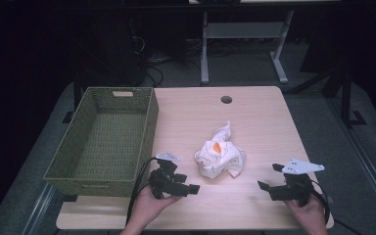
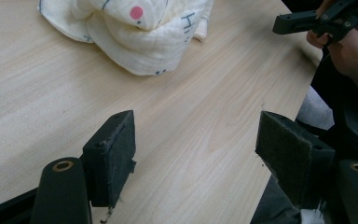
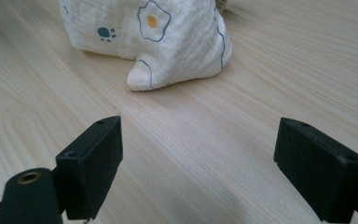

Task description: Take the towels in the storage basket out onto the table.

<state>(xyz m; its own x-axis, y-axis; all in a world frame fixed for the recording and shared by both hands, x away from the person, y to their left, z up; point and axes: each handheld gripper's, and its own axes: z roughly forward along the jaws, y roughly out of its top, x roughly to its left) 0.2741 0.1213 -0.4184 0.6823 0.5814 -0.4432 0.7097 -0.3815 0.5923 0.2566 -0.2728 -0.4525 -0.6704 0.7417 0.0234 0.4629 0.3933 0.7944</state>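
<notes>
A crumpled white cloth [image 1: 220,157] with small printed patterns and an orange patch lies in a heap on the wooden table [image 1: 259,122]. My left gripper [image 1: 183,178] hovers just left of it, jaws wide apart and holding nothing. In the left gripper view, the left gripper [image 2: 196,140] frames bare wood, with the cloth [image 2: 135,32] ahead. To the right of the cloth, my right gripper [image 1: 270,177] also stands open. In the right gripper view, the right gripper [image 3: 198,140] has nothing between its jaws, and the cloth [image 3: 168,37] lies a short way in front.
A green woven basket [image 1: 149,132] with nothing in it stands on the table's left side, close to my left hand. A round cable hole [image 1: 226,99] sits near the far edge. The other hand's gripper [image 2: 303,21] appears at the upper right in the left gripper view.
</notes>
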